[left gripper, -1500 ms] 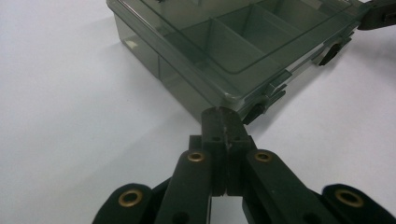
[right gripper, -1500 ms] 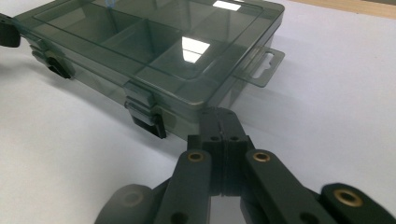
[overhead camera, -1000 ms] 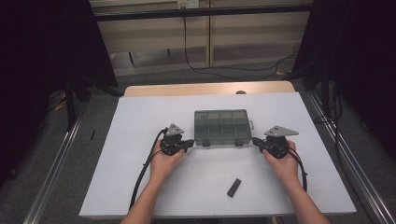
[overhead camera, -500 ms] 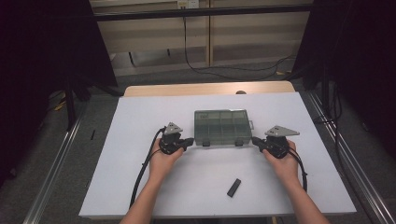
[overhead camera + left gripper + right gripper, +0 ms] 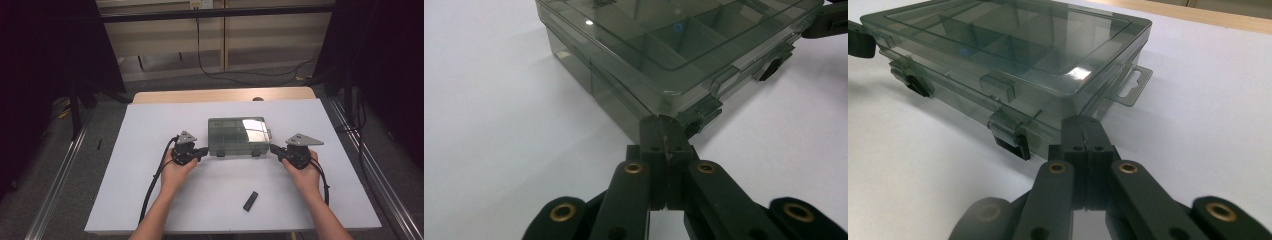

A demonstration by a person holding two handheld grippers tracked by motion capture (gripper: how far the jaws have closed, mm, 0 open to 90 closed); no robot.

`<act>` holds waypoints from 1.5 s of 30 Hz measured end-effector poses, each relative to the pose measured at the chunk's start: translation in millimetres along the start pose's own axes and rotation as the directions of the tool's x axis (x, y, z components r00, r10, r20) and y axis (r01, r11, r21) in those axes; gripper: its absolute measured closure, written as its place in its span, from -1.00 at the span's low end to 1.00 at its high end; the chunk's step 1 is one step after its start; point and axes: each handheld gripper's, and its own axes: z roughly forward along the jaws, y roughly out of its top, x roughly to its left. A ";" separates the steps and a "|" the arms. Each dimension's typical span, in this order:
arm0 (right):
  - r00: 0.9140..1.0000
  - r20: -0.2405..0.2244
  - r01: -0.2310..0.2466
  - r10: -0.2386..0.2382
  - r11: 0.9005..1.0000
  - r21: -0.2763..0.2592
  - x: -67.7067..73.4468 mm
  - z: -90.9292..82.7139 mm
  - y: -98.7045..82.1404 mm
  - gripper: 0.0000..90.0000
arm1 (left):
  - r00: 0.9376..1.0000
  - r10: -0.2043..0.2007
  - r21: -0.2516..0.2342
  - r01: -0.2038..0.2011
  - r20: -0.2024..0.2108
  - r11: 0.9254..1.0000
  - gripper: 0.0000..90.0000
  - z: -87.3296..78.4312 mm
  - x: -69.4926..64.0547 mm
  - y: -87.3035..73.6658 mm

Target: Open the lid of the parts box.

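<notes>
Both forearms come in low and level over the table [image 5: 150,200], one hand behind each gripper. Left gripper [image 5: 202,150] jaws fully closed, nothing between them, tip at the near left corner of the compartment box [image 5: 239,136]. Right gripper [image 5: 274,148] same: closed, empty, tip at the near right corner. Box sits lid-down between the two tips. Small black block [image 5: 250,201] lies nearer the person, off the right gripper.

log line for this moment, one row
left gripper: shut, at box's left front corner | right gripper: shut, at right front corner | compartment box: lid closed
</notes>
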 end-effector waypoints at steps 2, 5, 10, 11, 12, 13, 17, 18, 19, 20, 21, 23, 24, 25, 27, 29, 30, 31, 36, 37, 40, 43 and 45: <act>1.000 0.001 -0.010 0.010 1.000 -0.015 -0.5 -0.4 0.3 1.00 | 1.000 0.015 -0.005 -0.015 -0.007 1.000 1.00 -0.1 -0.6 0.7; 1.000 0.006 -0.012 0.013 0.999 -0.032 0.5 -0.6 1.8 1.00 | 1.000 0.005 -0.029 -0.005 -0.002 1.000 1.00 -0.6 -2.3 2.6; 1.000 0.009 -0.013 0.013 0.999 -0.048 2.2 -0.6 4.5 1.00 | 1.000 0.004 -0.052 -0.005 -0.008 0.999 1.00 -1.2 -4.6 6.4; 1.000 0.012 -0.010 0.011 0.999 -0.054 3.0 -0.5 5.3 1.00 | 1.000 0.002 -0.054 -0.002 -0.006 0.999 1.00 -1.2 -4.8 6.7; 1.000 0.016 -0.008 0.009 0.998 -0.059 4.3 -0.1 6.5 1.00 | 1.000 0.006 -0.058 -0.007 -0.010 0.998 1.00 -1.2 -5.3 7.2; 1.000 0.016 -0.008 0.009 0.998 -0.059 4.3 -0.1 6.5 1.00 | 1.000 0.001 -0.063 -0.001 -0.010 0.998 1.00 -0.9 -6.1 7.4; 0.999 0.031 -0.007 0.009 0.997 -0.072 5.2 -1.2 10.1 1.00 | 1.000 0.007 -0.087 -0.008 -0.021 0.996 1.00 1.2 -9.1 10.1; 0.999 0.028 -0.016 0.018 0.996 -0.085 4.9 -1.5 11.2 1.00 | 1.000 0.011 -0.089 -0.014 -0.026 0.996 1.00 1.9 -9.4 10.9; 0.999 0.032 -0.022 0.025 0.996 -0.089 4.5 -1.7 12.3 1.00 | 1.000 0.013 -0.091 -0.016 -0.028 0.996 1.00 2.7 -9.7 11.4; 0.999 0.035 -0.021 0.025 0.995 -0.094 4.5 -1.5 13.2 1.00 | 0.999 0.021 -0.088 -0.024 -0.032 0.996 1.00 3.6 -10.0 12.2; 0.998 0.052 -0.028 0.034 0.994 -0.103 5.0 -1.5 15.7 1.00 | 0.998 0.036 -0.083 -0.039 -0.042 0.996 1.00 5.7 -11.5 13.4; 0.998 0.056 -0.024 0.031 0.994 -0.107 4.7 -1.3 16.5 1.00 | 0.998 0.037 -0.078 -0.040 -0.045 0.996 1.00 6.2 -12.5 13.6; 0.997 0.067 -0.024 0.032 0.994 -0.111 4.7 -1.5 18.5 0.99 | 0.997 0.048 -0.078 -0.052 -0.053 0.996 1.00 8.1 -12.4 12.7; 0.997 0.067 -0.024 0.032 0.994 -0.111 4.7 -1.5 18.5 0.99 | 0.997 0.048 -0.078 -0.052 -0.053 0.996 1.00 8.1 -12.4 12.7; 0.997 0.073 -0.014 0.023 0.994 -0.111 4.9 -1.9 21.6 0.97 | 0.998 0.036 -0.070 -0.039 -0.043 0.997 1.00 10.6 -12.7 10.8; 0.996 0.094 0.008 0.003 0.993 -0.120 5.3 -2.7 27.3 0.95 | 0.998 0.042 -0.070 -0.045 -0.046 0.996 1.00 13.1 -13.0 9.0; 0.995 0.096 0.004 0.008 0.992 -0.123 5.4 -2.8 28.8 0.94 | 0.998 0.043 -0.068 -0.046 -0.047 0.997 1.00 13.4 -13.0 9.2; 0.995 0.102 0.000 0.013 0.992 -0.127 5.8 -2.8 30.0 0.93 | 0.998 0.031 -0.069 -0.034 -0.048 0.997 1.00 14.4 -13.4 9.2; 0.995 0.104 0.006 0.009 0.990 -0.141 6.6 -1.4 33.2 0.88 | 0.998 0.046 -0.067 -0.050 -0.048 0.997 1.00 14.5 -13.0 8.9; 0.994 0.108 0.007 0.009 0.989 -0.148 6.8 -0.9 33.8 0.85 | 0.998 0.047 -0.065 -0.050 -0.051 0.997 1.00 14.5 -13.3 9.1; 0.992 0.123 0.021 -0.002 0.988 -0.151 7.4 0.1 37.4 0.89 | 0.998 0.042 -0.067 -0.045 -0.049 0.997 1.00 14.7 -13.2 9.0; 0.993 0.120 0.005 0.014 0.988 -0.154 4.8 0.8 41.2 0.93 | 0.998 0.044 -0.068 -0.047 -0.049 0.997 1.00 14.8 -13.0 8.8; 0.992 0.121 0.003 0.016 0.988 -0.156 4.0 1.1 41.8 0.94 | 0.998 0.036 -0.068 -0.039 -0.052 0.997 1.00 15.1 -13.5 9.0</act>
